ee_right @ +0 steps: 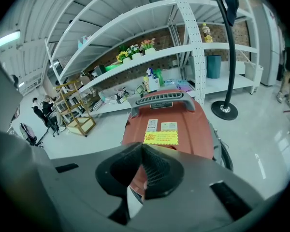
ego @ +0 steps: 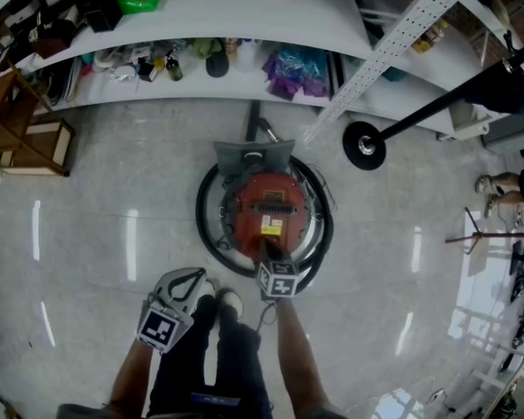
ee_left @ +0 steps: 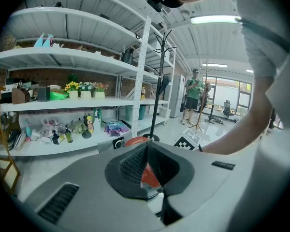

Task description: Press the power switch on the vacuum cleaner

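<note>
Floor (ego: 113, 199) lies open around vacuum cleaner (ego: 266, 212); right tongs (ego: 272, 253) closed at its near edge, left tongs (ego: 192, 278) closed.

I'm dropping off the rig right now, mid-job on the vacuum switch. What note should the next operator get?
Left hand-held gripper: jaws together, empty, held off the near left side of the vacuum cleaner, not on it.
Right hand-held gripper: jaws together, nothing held, tip over the near end of the red body, just below the yellow label.
The vacuum cleaner stands on the floor in front of the shelves, with its hose coiled round it.
Done: the right gripper is in place at the near end.
Left: the switch is hidden under the jaws, so I can't tell if it is pressed. Check, and press if not.
</note>
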`<state>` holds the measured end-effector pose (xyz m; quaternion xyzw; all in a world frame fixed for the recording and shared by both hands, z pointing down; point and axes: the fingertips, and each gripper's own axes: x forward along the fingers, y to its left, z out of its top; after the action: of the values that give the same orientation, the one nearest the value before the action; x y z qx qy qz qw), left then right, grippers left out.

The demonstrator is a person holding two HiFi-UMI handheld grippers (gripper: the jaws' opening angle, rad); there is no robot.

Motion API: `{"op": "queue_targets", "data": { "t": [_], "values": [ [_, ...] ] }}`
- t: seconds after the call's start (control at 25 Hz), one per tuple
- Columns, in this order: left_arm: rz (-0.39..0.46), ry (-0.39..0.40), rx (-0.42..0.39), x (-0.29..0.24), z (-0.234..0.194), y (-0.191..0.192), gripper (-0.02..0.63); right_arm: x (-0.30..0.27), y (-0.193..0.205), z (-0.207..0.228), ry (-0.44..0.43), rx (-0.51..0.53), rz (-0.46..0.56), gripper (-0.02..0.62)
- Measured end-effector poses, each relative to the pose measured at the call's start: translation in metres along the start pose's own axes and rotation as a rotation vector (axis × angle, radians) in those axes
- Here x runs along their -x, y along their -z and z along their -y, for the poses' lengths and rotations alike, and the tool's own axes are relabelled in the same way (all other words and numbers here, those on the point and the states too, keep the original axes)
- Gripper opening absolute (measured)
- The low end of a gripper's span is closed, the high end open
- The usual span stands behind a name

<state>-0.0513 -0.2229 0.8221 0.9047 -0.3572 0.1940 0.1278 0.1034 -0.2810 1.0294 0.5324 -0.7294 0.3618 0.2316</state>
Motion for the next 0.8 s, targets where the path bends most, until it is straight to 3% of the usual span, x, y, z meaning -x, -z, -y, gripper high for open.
{"op": "queue_targets", "data": {
  "t": [0.36, 0.8],
  "values": [
    [0.002, -0.004, 0.002, 0.003, 0.001, -0.002, 0.008, -0.003, -0.003, 0.0, 0.011, 0.009, -0.014, 0.012],
    [0.033, -0.011, 0.003, 0.01, 0.0, -0.013, 0.008, 0.023, 0.002, -0.008, -0.061, 0.02, 0.031, 0.012]
  ]
}}
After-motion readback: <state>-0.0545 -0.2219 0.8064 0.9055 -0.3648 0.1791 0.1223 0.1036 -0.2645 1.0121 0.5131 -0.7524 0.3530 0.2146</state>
